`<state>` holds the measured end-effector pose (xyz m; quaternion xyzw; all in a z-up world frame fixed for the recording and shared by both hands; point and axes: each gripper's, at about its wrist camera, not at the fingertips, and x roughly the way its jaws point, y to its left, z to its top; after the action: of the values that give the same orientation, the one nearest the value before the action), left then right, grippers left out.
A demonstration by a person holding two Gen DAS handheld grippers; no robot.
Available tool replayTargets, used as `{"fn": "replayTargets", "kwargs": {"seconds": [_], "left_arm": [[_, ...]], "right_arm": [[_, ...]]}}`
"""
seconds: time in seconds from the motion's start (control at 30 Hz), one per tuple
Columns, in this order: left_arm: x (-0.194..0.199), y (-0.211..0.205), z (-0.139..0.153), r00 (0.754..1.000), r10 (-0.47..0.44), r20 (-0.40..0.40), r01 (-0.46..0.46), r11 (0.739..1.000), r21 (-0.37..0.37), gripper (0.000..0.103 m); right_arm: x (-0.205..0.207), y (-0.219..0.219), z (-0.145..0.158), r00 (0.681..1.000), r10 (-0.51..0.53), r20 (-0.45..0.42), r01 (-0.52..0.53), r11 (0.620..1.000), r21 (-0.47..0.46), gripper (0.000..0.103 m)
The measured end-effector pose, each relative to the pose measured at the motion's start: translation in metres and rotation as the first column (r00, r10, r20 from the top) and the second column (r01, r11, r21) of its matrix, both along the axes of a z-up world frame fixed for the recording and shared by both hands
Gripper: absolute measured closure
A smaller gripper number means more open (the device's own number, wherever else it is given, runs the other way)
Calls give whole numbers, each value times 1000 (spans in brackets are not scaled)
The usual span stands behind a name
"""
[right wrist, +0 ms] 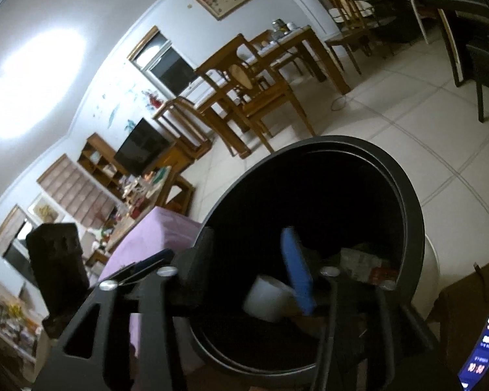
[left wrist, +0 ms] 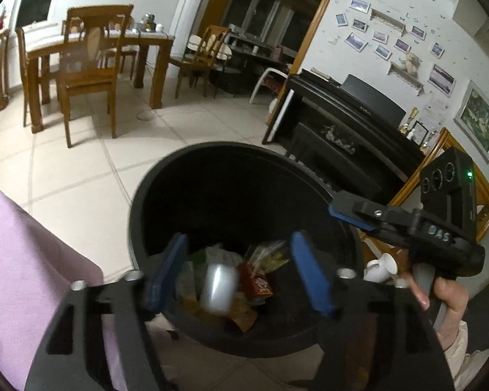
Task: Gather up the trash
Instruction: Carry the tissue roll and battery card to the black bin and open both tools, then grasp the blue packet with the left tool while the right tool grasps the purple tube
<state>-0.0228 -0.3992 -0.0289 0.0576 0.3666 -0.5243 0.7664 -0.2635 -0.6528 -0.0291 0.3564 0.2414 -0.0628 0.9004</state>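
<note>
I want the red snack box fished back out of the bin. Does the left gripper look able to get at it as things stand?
Probably yes. The left gripper is open right above the bin, whose mouth is uncovered, and the red box lies on top of the trash. A blurred white cup beside it might get in the way.

left gripper (left wrist: 238,273) fingers apart, right gripper (right wrist: 244,270) parted

Stood on pale tiled floor (left wrist: 81,176): round black plastic trash bin (left wrist: 140,215), wooden dining table (left wrist: 153,49) with wooden chairs (left wrist: 88,75) around, black upright piano (left wrist: 342,120) near the wall.
</note>
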Motion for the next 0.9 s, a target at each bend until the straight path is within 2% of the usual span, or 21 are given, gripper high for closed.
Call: {"fn": "replayTargets", "kwargs": {"seconds": [0.37,0.63,0.77,0.87,0.9], "left_arm": [[4,45,7,998,63,1,-63,998,-25,33],[18,123,15,980,198,7,-198,979,-55,33],[30,183,23,953,303,-3,-302,950,-79,33],[42,236,29,913,408,-10,-407,908,-96,33],[48,258,30,890,456,-8,-454,885,-98,33]], "right_arm": [[29,47,2,997,70,-27,-71,997,-38,56],[77,113,6,975,210,-68,-215,973,-79,56],[100,156,6,950,296,-99,-307,945,-117,56],[116,193,4,919,371,-132,-389,908,-156,54],[120,206,4,908,394,-144,-415,894,-169,48]]}}
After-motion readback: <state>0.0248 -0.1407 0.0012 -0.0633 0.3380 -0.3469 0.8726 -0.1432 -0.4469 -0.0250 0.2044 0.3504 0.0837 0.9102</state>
